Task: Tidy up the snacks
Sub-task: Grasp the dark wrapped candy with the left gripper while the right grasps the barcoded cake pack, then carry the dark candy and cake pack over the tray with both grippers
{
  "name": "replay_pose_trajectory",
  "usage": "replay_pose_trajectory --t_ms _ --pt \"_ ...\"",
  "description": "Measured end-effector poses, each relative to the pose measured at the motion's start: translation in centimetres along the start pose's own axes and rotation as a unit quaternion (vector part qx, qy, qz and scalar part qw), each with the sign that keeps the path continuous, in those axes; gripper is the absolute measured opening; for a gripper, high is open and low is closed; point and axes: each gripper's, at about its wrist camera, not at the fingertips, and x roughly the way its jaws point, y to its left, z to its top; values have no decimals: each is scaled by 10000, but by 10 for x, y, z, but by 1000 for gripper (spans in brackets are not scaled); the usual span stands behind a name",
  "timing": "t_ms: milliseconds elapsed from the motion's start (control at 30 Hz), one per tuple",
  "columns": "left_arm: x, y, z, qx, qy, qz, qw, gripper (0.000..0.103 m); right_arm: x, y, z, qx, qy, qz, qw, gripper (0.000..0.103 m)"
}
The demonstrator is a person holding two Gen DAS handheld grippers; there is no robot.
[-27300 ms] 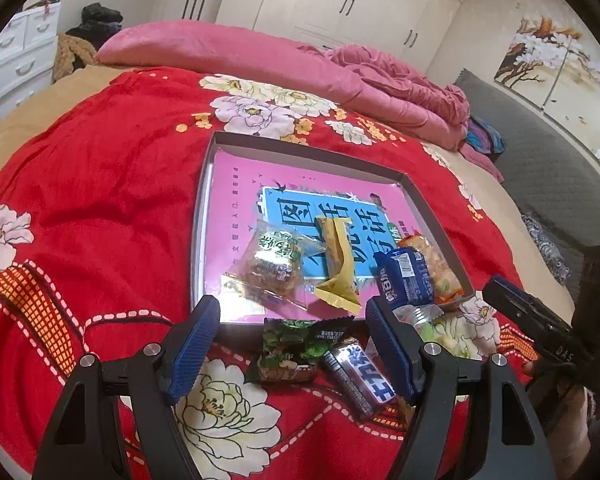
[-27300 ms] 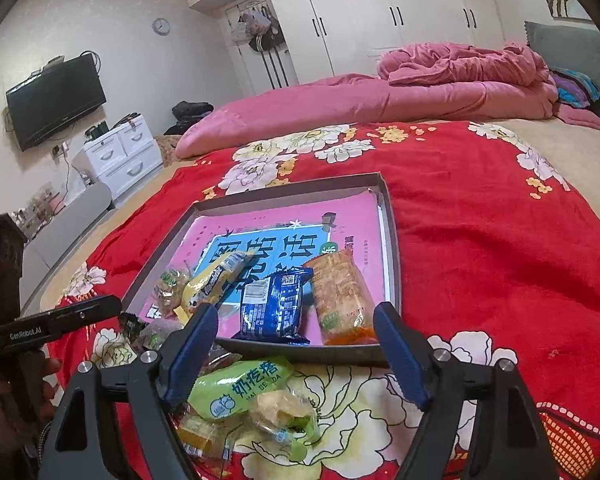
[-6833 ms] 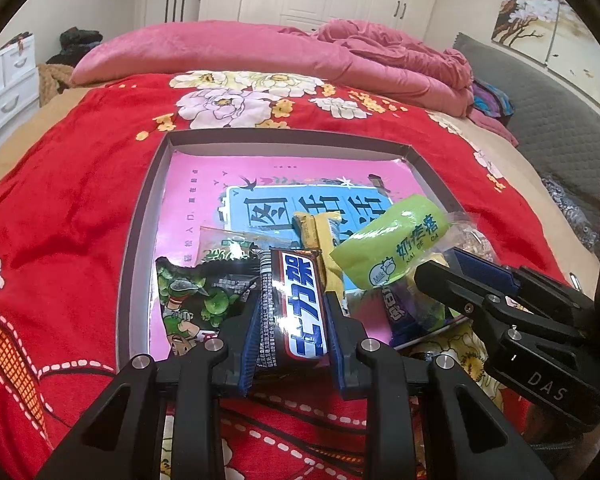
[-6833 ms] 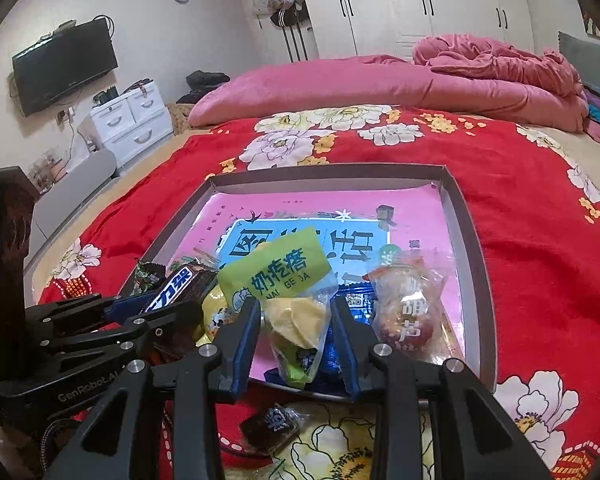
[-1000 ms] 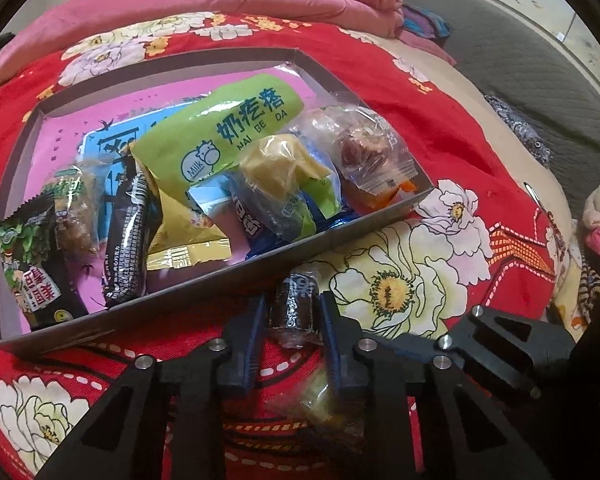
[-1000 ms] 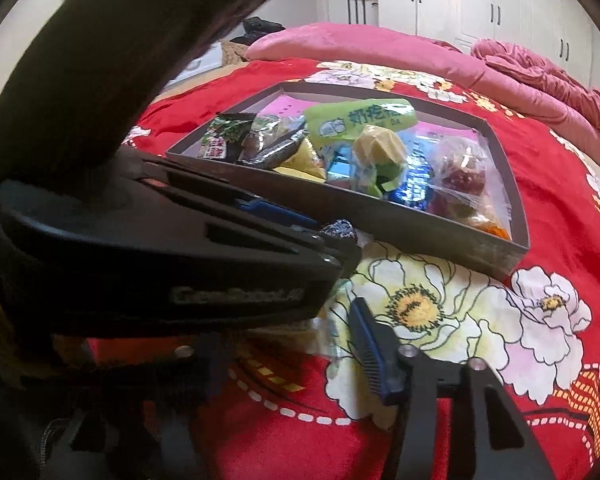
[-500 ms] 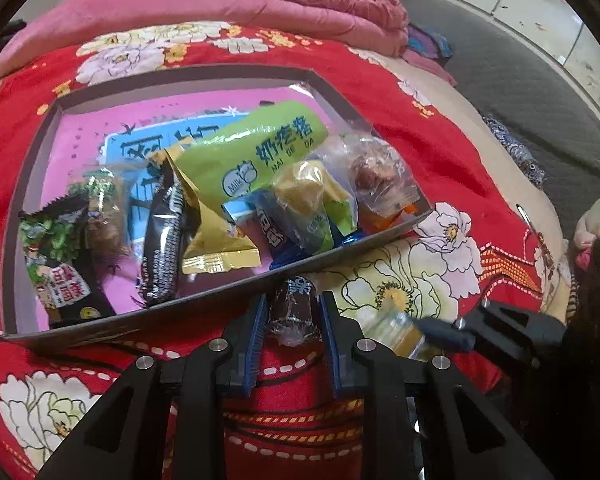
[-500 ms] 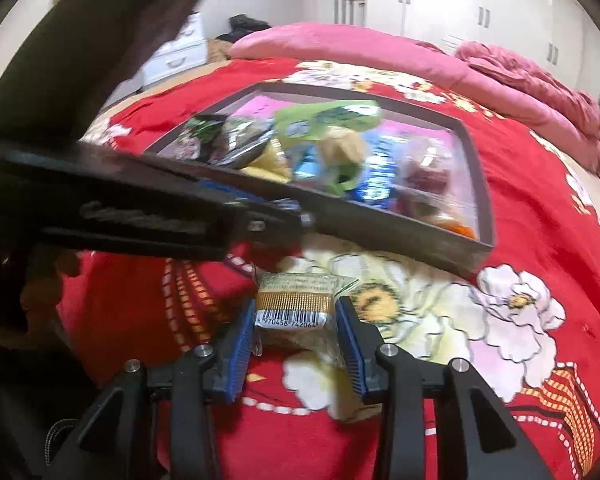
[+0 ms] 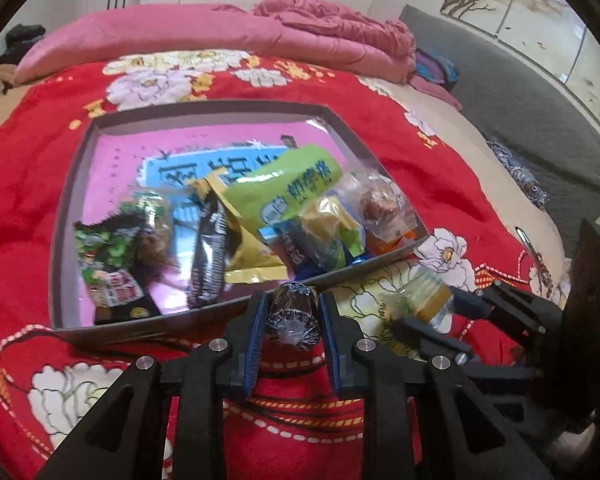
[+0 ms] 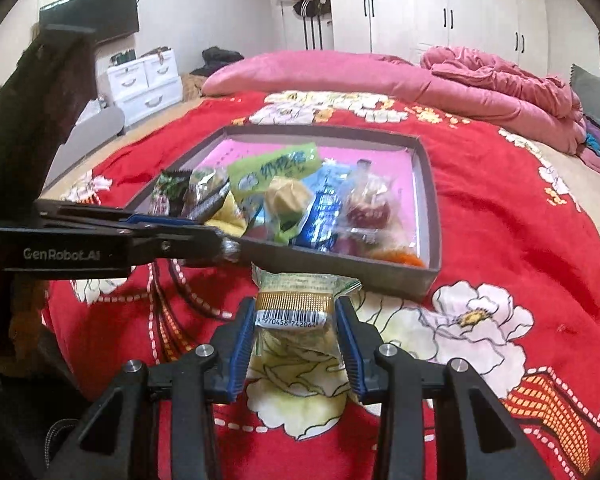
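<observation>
Both tongs are now lifting their catches off the bed toward the tray, where a second ago they were working low on the red floral bedspread (image 10: 520, 208) beside it. The right tongs (image 10: 296, 340) have just been closing, and their blue pads are now pressing on a clear-wrapped pastry packet with a gold band and barcode (image 10: 294, 312), hanging just short of the tray's near wall. The left tongs (image 9: 294, 328) are clamping a small dark foil-wrapped candy (image 9: 294, 312), also just outside the near rim of the grey tray (image 9: 204, 109).

Inside the tray, the other snacks are lying bunched along the near side: the green milk-snack pouch (image 9: 284, 192), a dark chocolate bar (image 9: 210, 252), a green-and-black packet (image 9: 108, 256) and a clear-bagged cake (image 9: 382, 206).

Both held items are looking light. The pastry packet is probably soft and crushable, with slippery film, so gripping across its middle, as now, seems right. The candy is probably firmer, but small and rounded, so it could roll or squirt out of a pinch.
</observation>
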Motion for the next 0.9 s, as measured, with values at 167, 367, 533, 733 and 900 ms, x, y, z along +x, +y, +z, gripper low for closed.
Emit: replay_pose_trajectory --t_ms 167,367,533,733,900 --pt "-9 12 2 -161 -121 68 9998 27 -6 -8 7 141 -175 -44 9997 40" --pt "-18 24 6 -291 -317 240 9988 27 -10 -17 12 314 -315 -69 9990 40" --pt "-22 31 11 -361 -455 394 9975 27 -11 -21 17 373 -390 -92 9985 40" --pt "-22 34 17 -361 -552 533 9964 27 -12 -24 24 454 -487 -127 9977 40" --pt "-21 35 19 -352 -580 582 9960 27 -11 -27 29 506 -529 -151 9972 40"
